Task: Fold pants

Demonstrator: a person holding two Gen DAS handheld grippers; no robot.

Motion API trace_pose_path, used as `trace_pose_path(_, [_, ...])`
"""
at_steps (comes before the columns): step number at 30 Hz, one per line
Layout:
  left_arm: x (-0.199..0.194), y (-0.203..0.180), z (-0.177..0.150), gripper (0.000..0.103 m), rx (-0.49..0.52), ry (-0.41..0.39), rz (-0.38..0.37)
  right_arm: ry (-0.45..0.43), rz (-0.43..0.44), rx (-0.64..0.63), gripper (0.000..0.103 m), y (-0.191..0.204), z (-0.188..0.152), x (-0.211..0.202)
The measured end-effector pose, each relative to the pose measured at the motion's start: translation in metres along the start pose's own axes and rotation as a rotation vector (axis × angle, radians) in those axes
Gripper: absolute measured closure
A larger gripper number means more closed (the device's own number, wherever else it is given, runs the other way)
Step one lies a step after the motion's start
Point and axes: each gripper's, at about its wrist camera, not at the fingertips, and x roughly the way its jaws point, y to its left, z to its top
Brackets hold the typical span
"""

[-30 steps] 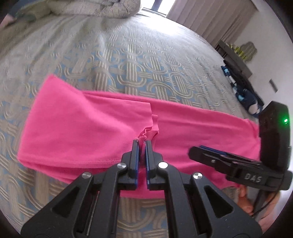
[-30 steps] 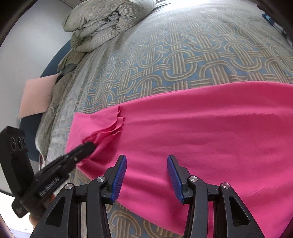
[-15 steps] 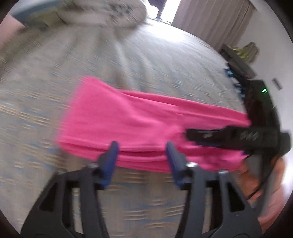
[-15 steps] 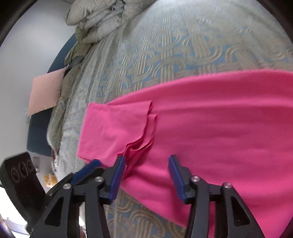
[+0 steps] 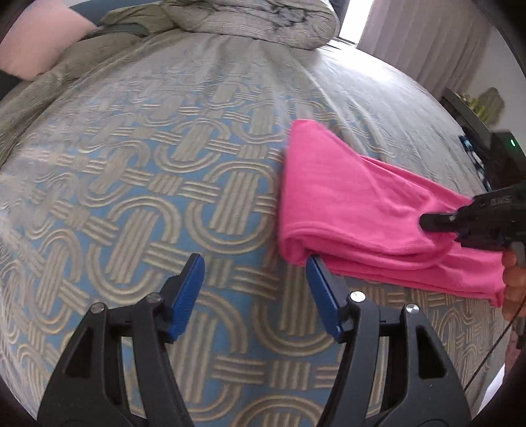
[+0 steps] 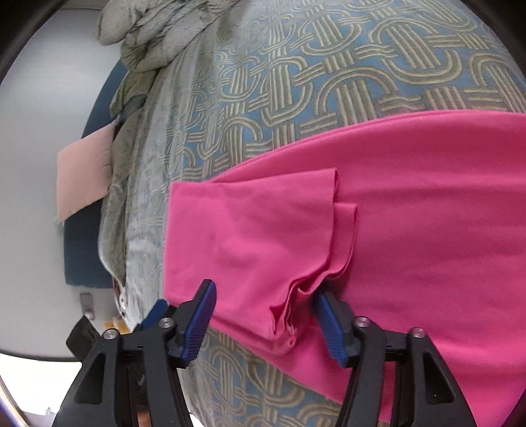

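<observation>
The left gripper (image 5: 253, 262) is held released, its blue pads wide apart with nothing between them, and it is pointed steeply down at the patterned bedspread (image 5: 148, 164). The tip of its right-hand finger is seen just at the near left corner of the pink pants (image 5: 345, 197), though contact cannot be confirmed.

The right gripper (image 6: 264, 290) is shown differently in the two views. In its own camera the pads are seen apart, with the bunched, layered edge of a folded-over flap lying between them. From the left wrist view its fingers are seen drawn together at the cloth, and creases are pulled in the fabric toward its tip. Its jaws have just been closing on that edge, and it is taken as clenched on the pants. A hand (image 5: 513, 282) is glimpsed below it at the right border.

The pants are laid across the bedspread as a long band, with one end doubled back over the rest so that the fold forms the left end. The upper layer is stepped in two edges near the right gripper.

Farther off, a rolled duvet (image 5: 256, 19) is seen at the head of the bed, a pale pink pillow (image 5: 36, 42) to the far left, and a curtain (image 5: 427, 42) to the upper right.
</observation>
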Motion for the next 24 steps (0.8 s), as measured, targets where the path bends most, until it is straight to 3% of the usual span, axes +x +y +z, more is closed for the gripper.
trace_pose_path(3, [0.005, -0.018, 0.000, 0.038, 0.051, -0.003, -0.003, -0.025, -0.050, -0.016, 0.098, 0.010, 0.000, 0.001])
trace_pose_path(7, [0.014, -0.033, 0.005, 0.038, 0.117, -0.025, 0.065, -0.117, -0.062, -0.109, 0.098, 0.035, -0.005, -0.020])
trace_pose_path(12, [0.014, -0.027, 0.011, 0.038, 0.084, -0.029, 0.073, -0.240, -0.055, -0.207, 0.098, 0.061, -0.012, -0.062])
trace_pose_path(16, [0.017, -0.030, 0.013, 0.038, 0.082, -0.029, 0.074, -0.327, -0.124, -0.281, 0.098, 0.056, -0.017, -0.093])
trace_pose_path(20, [0.018, -0.039, 0.009, 0.038, 0.101, -0.031, 0.087, -0.247, -0.177, -0.181, 0.098, 0.012, -0.011, -0.080])
trace_pose_path(24, [0.018, -0.047, 0.005, 0.038, 0.139, -0.038, 0.118, -0.189, -0.169, -0.064, 0.097, -0.035, -0.015, -0.067])
